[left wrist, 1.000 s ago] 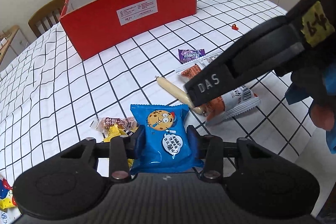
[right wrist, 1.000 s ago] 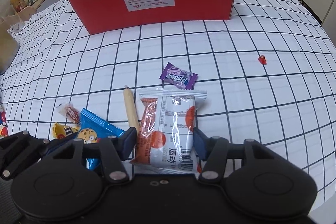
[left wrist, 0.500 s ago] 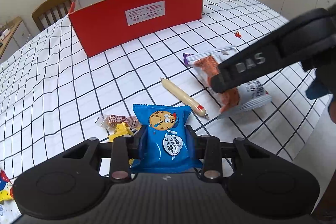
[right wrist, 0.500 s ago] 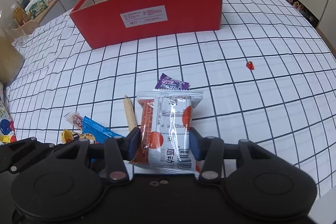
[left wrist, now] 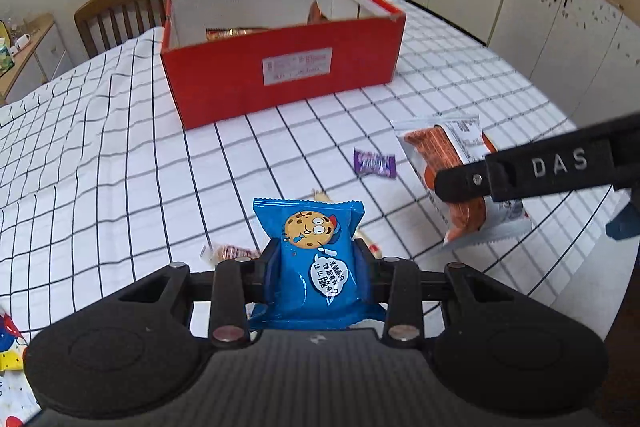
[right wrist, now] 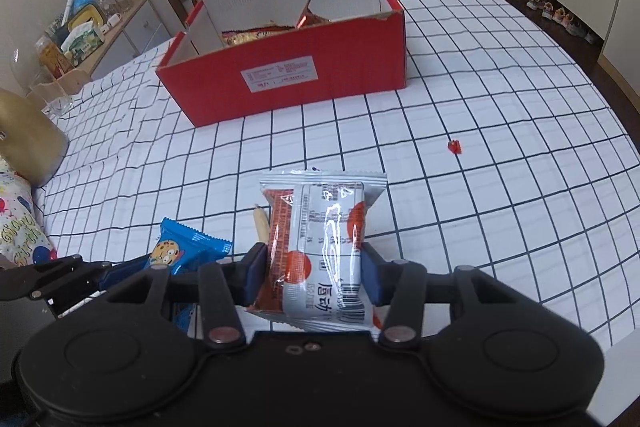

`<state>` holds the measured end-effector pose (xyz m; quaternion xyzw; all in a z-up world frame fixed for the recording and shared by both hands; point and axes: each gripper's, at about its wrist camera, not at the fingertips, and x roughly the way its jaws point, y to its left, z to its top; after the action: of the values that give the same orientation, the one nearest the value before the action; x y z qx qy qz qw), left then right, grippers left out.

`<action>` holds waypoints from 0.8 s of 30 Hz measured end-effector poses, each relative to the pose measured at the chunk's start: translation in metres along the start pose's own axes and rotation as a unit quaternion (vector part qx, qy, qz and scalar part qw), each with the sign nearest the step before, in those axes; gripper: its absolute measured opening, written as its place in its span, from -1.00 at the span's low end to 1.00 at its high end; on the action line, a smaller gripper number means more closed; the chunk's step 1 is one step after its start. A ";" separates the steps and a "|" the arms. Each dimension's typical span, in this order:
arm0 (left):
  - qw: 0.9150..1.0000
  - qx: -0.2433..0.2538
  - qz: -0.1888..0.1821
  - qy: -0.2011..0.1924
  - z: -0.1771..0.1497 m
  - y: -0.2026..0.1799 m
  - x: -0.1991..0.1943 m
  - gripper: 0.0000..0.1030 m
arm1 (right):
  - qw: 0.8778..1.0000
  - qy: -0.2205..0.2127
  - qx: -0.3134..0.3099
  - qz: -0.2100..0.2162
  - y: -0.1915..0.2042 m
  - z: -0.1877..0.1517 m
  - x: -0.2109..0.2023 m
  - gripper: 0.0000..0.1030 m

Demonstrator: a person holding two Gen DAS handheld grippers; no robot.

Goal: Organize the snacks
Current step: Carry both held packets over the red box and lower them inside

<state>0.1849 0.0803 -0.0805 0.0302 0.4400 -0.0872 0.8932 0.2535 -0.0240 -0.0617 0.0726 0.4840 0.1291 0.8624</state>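
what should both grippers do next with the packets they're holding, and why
Probably carry both forward over the red box and release there. The left gripper is shut on the blue cookie packet, the right gripper on the orange-and-white packet, both clear of the table, and the box is open with snacks inside.

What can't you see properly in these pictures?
- Inside the red box, both views: its front wall hides most of the snacks.
- Box label: print too small to read.
- Sausage stick, right wrist view: mostly behind the orange-and-white packet.
- Small candy, left wrist view: partly behind the left gripper.
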 end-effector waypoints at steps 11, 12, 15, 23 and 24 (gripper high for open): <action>0.999 -0.029 0.002 -0.031 0.039 0.014 -0.017 -0.30 | 0.999 -0.027 -0.019 0.012 0.006 0.024 -0.027 -0.08; 0.999 -0.030 0.002 -0.036 0.043 0.016 -0.018 -0.30 | 0.999 -0.030 -0.022 0.011 0.006 0.027 -0.029 -0.08; 0.998 -0.035 0.005 -0.048 0.056 0.019 -0.023 -0.30 | 0.999 -0.037 -0.031 0.010 0.006 0.037 -0.031 -0.08; 0.996 -0.047 0.014 -0.071 0.093 0.030 -0.024 -0.30 | 0.997 -0.055 -0.051 0.005 0.008 0.066 -0.030 -0.08; 0.996 -0.048 0.016 -0.074 0.097 0.032 -0.024 -0.30 | 0.997 -0.057 -0.051 0.004 0.007 0.069 -0.029 -0.08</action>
<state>0.2524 0.1017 -0.0030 -0.0121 0.3756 -0.0538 0.9251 0.2972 -0.0257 0.0001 0.0374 0.4262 0.1528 0.8908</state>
